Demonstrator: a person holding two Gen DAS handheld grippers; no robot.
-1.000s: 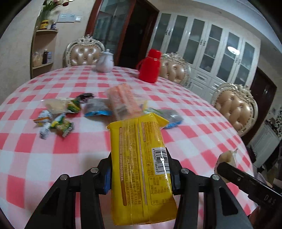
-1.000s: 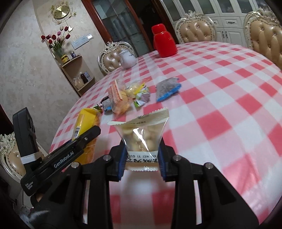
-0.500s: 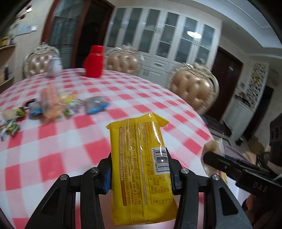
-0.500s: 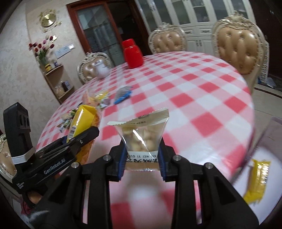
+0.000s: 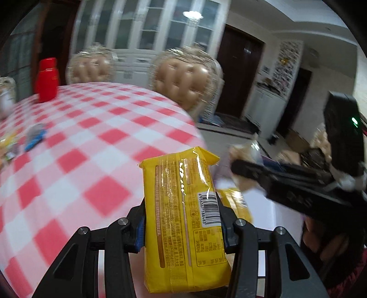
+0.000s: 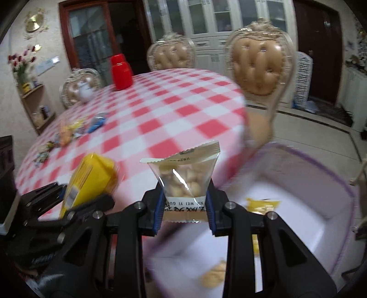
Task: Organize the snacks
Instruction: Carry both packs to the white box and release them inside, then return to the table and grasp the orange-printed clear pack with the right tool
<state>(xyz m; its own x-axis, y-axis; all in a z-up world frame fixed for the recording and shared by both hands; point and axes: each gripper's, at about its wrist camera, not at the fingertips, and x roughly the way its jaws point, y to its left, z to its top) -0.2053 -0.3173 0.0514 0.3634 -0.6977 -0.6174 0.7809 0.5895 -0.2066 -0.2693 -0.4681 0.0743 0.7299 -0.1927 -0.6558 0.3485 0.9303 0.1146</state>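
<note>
Yellow snack pack clamped in left hand-held gripper. Right hand-held gripper clamped on clear biscuit pouch, both past checked bench edge.

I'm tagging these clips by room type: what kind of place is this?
Most likely a home dining room: a round table under a red-and-white checked cloth, ornate tufted chairs around it, and white glass-fronted cabinets along the back wall.

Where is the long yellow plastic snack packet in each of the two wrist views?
Left wrist view: the long yellow plastic snack packet stands bottom centre, clamped upright in the left tongs.
Right wrist view: the same packet is at lower left, tilted.
Shared landmark: the red plastic jug on the far side of the checked table.
</note>
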